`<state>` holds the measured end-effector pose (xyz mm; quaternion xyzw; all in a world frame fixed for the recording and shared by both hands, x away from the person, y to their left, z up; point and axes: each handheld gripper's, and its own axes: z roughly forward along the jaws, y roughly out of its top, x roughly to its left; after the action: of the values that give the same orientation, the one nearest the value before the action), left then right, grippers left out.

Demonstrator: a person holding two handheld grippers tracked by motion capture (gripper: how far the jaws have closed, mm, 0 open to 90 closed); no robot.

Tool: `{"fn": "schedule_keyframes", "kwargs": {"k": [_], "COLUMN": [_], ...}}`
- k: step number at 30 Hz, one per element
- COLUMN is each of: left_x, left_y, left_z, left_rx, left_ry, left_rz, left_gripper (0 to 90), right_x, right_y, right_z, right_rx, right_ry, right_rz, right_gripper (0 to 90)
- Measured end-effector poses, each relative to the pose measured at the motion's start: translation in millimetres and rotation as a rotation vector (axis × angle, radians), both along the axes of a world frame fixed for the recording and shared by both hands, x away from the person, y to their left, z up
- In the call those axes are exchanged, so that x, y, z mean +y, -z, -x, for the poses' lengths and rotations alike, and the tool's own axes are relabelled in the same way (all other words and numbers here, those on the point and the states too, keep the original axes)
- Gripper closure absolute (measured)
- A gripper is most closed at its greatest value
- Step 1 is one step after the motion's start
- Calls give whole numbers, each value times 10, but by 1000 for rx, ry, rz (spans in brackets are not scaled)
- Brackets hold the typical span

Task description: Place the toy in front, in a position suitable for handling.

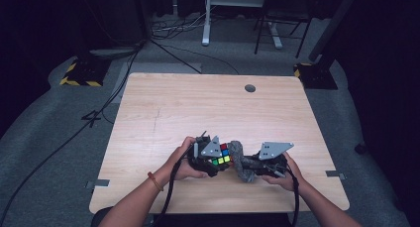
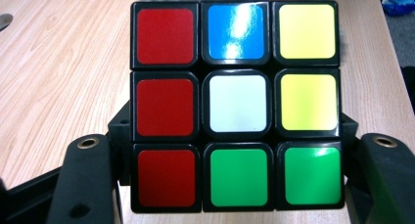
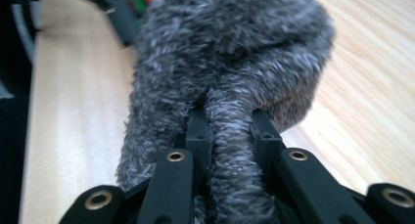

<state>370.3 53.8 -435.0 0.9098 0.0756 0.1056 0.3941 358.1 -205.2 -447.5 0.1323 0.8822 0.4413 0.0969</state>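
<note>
Rubik's cube (image 2: 235, 106), a black-framed plastic puzzle with coloured stickers, sits pinched between the jaws of the left tongs (image 2: 235, 185), its lower edge cut off at the bottom of the left gripper view; the face towards that camera shows a red column, blue, white and green in the middle, and two yellows over a green. From above, the cube (image 1: 222, 155) lies low over the near middle of the pale wooden desk (image 1: 198, 103), partly hidden by the grey plate. Right tongs (image 3: 230, 136) are pressed together on a fuzzy grey cloth (image 3: 230, 62), a narrow fold of it between the jaws. Its long axis runs away from them towards the cube, which it touches (image 1: 242, 160).
</note>
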Motion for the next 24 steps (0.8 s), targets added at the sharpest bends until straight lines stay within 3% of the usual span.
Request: {"fn": "schedule_keyframes", "kwargs": {"k": [4,8,10,15,17,19,21,24], "left_x": [-34,-143,-168,-184,-161,-120,-92,-46], "left_y": [46,101,112,98,69,23,-4,-37], "left_z": [1,41,55,100,108,108,106,98], "left_rx": [7,9,13,0,-3,-11,-17,-25], "left_ry": [0,37,46,62,65,60,54,38], "left_rz": [-25,-60,-66,-65,-53,-37,-32,-19], "left_gripper": [337,336,336,336,336,337,336,337], "right_x": [-4,41,65,82,55,44,14,13], "right_y": [-75,-193,-228,-196,-117,-99,-37,-19], "right_z": [53,110,113,19,-48,-58,-70,-43], "right_rx": [-22,-66,-85,-108,-76,-69,-18,-8], "right_ry": [-26,-42,-24,43,65,67,51,39], "right_rz": [-40,-90,-97,-52,-15,-8,33,53], "right_gripper": [758,757,757,757,758,757,757,757]}}
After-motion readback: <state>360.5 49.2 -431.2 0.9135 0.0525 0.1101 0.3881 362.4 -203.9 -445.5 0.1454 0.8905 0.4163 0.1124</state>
